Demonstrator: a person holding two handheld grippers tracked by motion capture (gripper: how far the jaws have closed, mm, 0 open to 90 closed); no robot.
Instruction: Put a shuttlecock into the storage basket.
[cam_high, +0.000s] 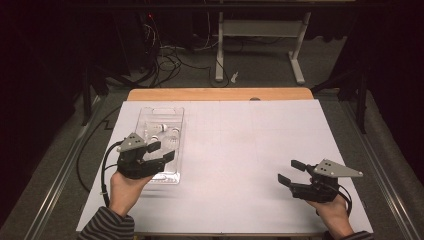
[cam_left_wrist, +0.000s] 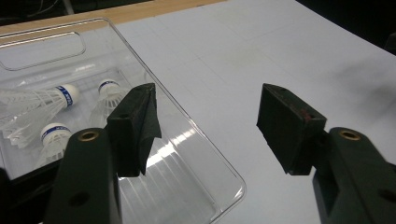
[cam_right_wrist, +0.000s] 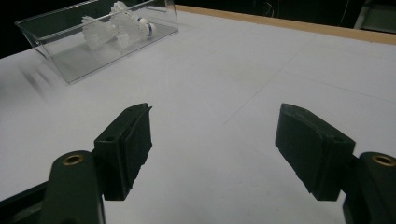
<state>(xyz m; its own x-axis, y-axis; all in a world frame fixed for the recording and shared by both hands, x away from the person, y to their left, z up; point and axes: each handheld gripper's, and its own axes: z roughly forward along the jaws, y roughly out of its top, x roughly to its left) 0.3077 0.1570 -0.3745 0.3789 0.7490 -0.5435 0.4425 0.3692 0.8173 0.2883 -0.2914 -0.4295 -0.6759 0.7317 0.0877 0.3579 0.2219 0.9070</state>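
On the white worktop (cam_high: 240, 165), at about 9 o'clock from centre, sits a clear plastic tray (cam_high: 150, 117) with white shuttlecocks (cam_high: 162, 131) lying inside, blue bands on their cork ends. Left claw (cam_high: 164, 151) hovers over the tray's near end, pointing toward 2 o'clock, jaws spread wide, nothing between them. From the left gripper view: one jaw sits above the tray's interior, the other out over bare worktop, with the tray's long rim (cam_left_wrist: 187, 121) running between them; three shuttlecocks (cam_left_wrist: 60, 95) are bunched at the far end of the tray, corks pointing toward the rim side, none touching the jaws. Can't tell whether the jaw tip touches the tray wall. Right claw (cam_high: 291, 171) is at about 4 o'clock on the worktop, well apart from the tray, pointing toward 10 o'clock, jaws also wide open and empty. Right gripper view confirms: plain white surface between the jaws, the tray (cam_right_wrist: 70, 60) far off at 11 o'clock with the shuttlecocks (cam_right_wrist: 116, 25) visible through its clear wall. A hand grips each tool from behind; striped sleeve (cam_high: 107, 225) on the left arm. Wooden worktop edge (cam_high: 220, 94) shows at 12 o'clock.
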